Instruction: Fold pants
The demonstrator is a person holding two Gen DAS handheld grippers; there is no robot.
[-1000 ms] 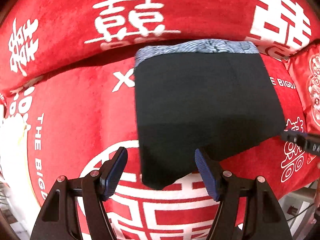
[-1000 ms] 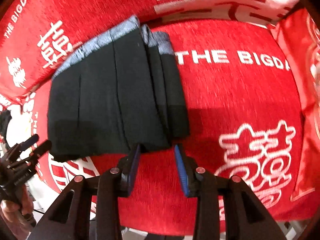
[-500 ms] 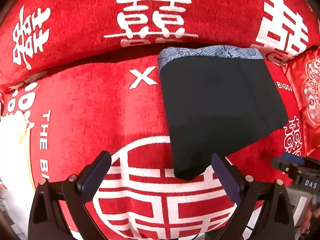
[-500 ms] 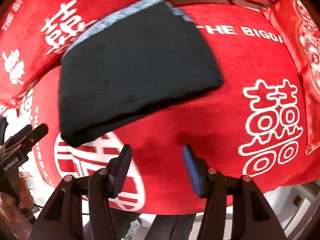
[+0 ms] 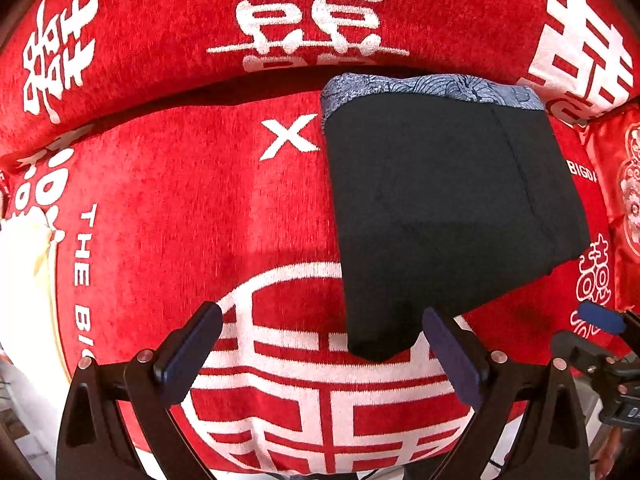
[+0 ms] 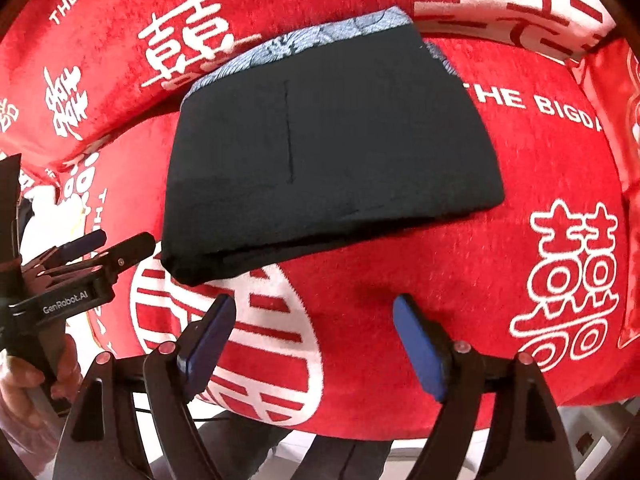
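Observation:
The black pants (image 5: 440,208) lie folded into a flat packet on the red seat cover (image 5: 200,208), with the blue-grey patterned waistband toward the backrest. My left gripper (image 5: 322,328) is open wide above the seat's front. The packet's near corner pokes between its fingers, and no pad touches it. In the right wrist view the pants (image 6: 332,148) lie ahead of my right gripper (image 6: 314,312). Its jaws are opening with only seat cover between them. The left gripper (image 6: 116,242) shows at that view's left edge, held by a hand (image 6: 24,376).
The red cover with white characters also drapes the backrest (image 5: 160,32). A red embroidered cushion (image 5: 628,200) sits at the right end. A white cloth (image 5: 24,272) lies at the left. The seat's front edge drops to the floor (image 6: 592,440) just below the grippers.
Both grippers have opened wider. The left one shifted left, so the pants now sit further right in its view. The right one drew back from the pants' near edge.

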